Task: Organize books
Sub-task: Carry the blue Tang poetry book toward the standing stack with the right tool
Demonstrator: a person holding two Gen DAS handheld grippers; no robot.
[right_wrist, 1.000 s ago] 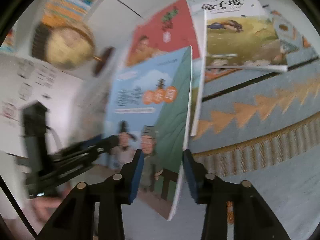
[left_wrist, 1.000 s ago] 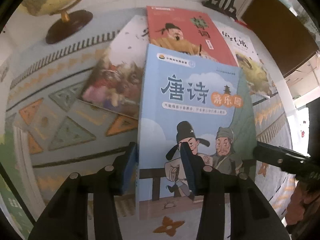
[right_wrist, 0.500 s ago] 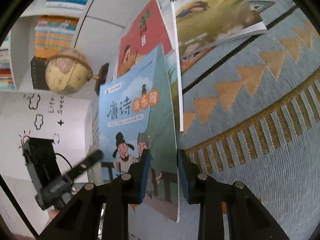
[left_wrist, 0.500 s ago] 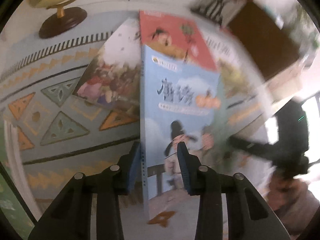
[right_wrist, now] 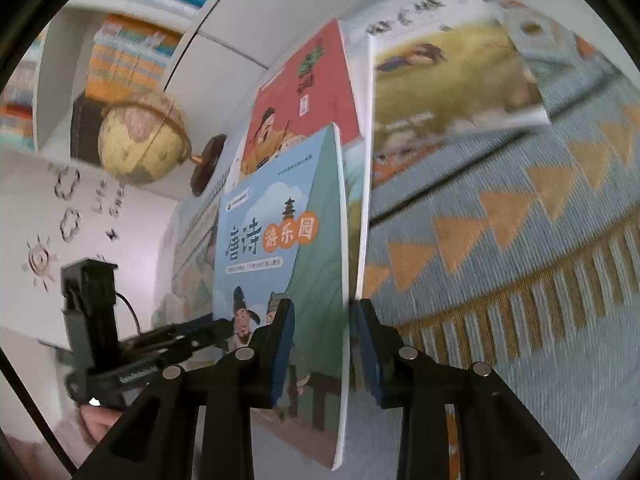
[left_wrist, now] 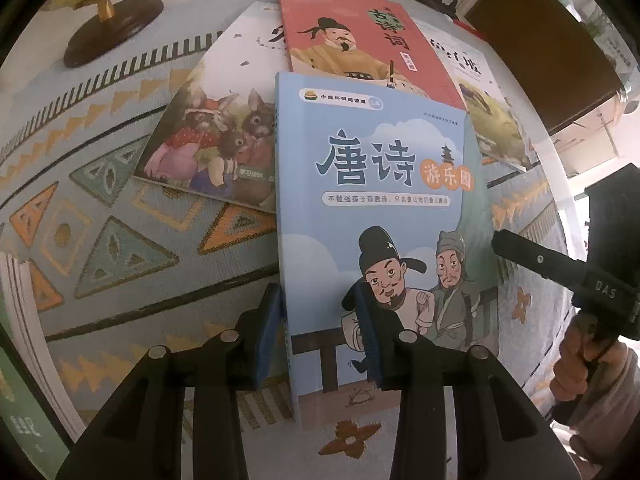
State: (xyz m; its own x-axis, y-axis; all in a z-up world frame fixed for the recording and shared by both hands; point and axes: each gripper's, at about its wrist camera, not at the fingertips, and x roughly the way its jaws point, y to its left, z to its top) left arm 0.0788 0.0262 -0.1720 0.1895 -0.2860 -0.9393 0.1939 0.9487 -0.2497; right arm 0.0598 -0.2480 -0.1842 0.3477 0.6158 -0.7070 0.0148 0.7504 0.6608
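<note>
Where books lie, patterned rug [left_wrist: 120,248], globe [right_wrist: 140,140].

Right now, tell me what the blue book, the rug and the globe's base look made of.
Blue book: paper, smooth softcover; it bows when held.
Rug: woven textile; ribbed weave shows.
Globe's base: probably dark polished wood, glossy brown.

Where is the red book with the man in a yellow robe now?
In the left wrist view the red book lies on the patterned rug, top centre, between the rabbit picture book and the yellow-green book, behind the held blue book.
</note>
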